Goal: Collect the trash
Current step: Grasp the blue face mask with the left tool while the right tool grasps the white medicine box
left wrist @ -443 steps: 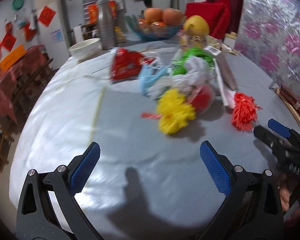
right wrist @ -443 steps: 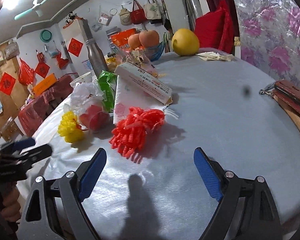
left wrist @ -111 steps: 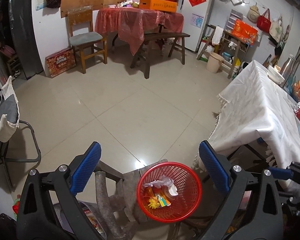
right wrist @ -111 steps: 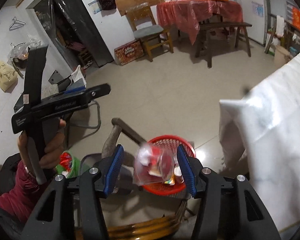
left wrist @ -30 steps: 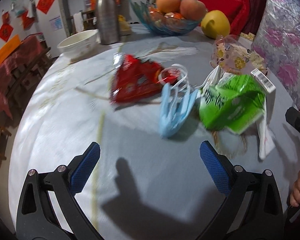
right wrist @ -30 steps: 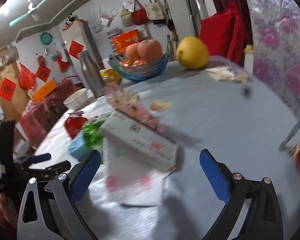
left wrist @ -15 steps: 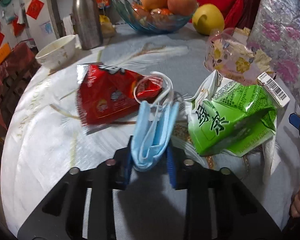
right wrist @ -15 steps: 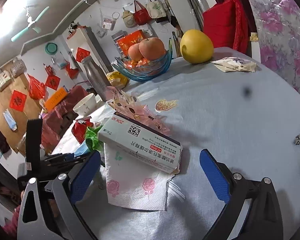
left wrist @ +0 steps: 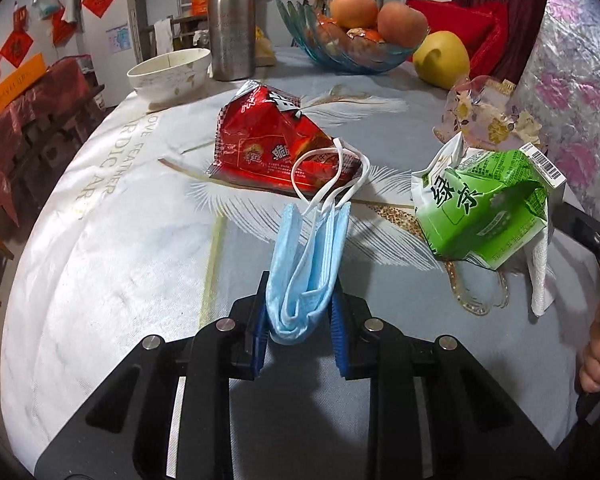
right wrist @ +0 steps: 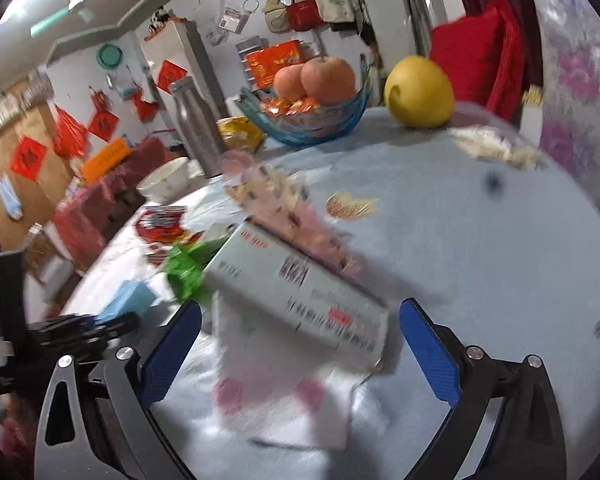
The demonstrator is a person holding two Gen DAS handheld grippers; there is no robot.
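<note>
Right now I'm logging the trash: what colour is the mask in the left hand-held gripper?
Light blue mask with white ear loops; clearest in the left wrist view.

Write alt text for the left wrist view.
The left gripper is shut on a folded blue face mask on a white tablecloth. Beyond lie a red snack packet and a green carton, with a fruit bowl behind.

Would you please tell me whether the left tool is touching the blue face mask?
Touching. In the left wrist view, the left tool is shut on the blue face mask, both blue pads pressing its folded lower end from either side.
</note>
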